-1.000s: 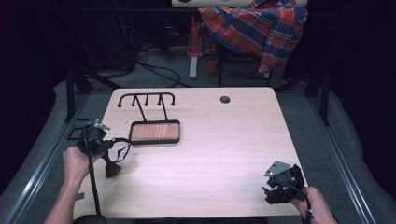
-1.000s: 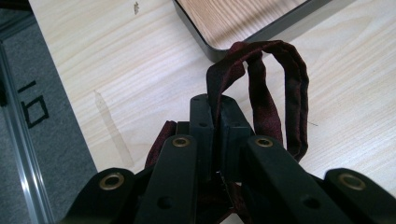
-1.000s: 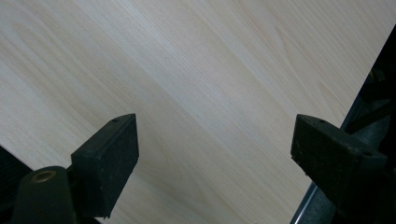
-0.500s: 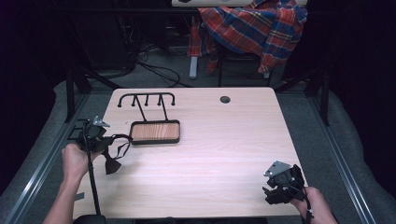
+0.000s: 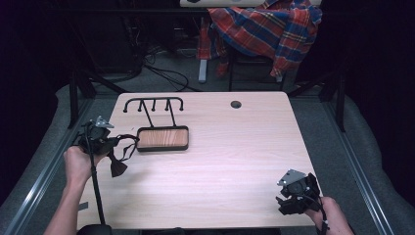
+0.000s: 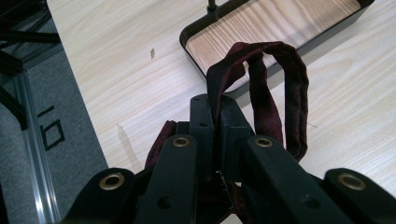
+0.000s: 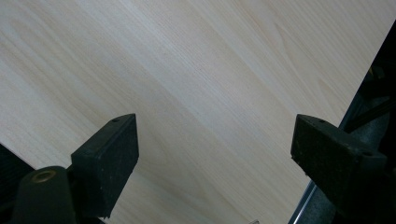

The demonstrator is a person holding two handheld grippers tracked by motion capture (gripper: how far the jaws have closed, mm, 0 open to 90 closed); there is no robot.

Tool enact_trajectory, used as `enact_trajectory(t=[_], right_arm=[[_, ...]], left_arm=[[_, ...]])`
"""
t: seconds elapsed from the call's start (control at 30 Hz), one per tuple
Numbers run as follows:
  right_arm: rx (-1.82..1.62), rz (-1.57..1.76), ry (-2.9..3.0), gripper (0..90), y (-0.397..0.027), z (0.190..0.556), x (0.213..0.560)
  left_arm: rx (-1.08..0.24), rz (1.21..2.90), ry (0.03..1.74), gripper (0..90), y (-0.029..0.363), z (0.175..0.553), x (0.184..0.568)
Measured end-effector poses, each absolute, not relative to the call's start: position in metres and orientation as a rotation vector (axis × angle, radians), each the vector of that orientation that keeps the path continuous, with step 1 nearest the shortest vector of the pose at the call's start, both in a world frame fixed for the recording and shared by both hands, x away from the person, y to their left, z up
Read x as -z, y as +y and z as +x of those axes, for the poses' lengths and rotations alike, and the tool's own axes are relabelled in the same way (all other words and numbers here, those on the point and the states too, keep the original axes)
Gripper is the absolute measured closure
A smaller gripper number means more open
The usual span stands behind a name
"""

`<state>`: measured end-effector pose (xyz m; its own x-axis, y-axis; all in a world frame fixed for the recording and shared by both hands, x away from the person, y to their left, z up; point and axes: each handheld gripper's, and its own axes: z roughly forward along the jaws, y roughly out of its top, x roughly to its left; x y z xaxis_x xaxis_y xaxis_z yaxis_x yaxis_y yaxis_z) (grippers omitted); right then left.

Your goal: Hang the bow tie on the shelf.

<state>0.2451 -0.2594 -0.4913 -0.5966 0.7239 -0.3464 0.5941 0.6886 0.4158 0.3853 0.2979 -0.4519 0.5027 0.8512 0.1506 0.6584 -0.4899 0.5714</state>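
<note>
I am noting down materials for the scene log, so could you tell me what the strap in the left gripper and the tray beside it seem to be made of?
The strap looks like soft, matte dark-red fabric: it bends in a limp loop with stitched-looking edges. The left gripper is shut on it. The tray seems to have a black rim, metal or plastic, hard to tell, and a wood-grain floor, possibly laminate.

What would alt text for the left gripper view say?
The left gripper, jaws shut, pinches a dark red fabric strap that loops up above a pale wooden table. Beyond it lies a black-rimmed wooden tray.
</note>
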Motion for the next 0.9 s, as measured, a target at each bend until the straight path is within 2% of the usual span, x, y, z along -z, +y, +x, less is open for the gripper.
enact_trajectory(t=[0.9], right_arm=[[-0.351,1.018,2.404,14.8,-0.259,0.245,0.491]], left_arm=[[-0.670,2.250,1.161,86.0,0.285,0.397,0.423]])
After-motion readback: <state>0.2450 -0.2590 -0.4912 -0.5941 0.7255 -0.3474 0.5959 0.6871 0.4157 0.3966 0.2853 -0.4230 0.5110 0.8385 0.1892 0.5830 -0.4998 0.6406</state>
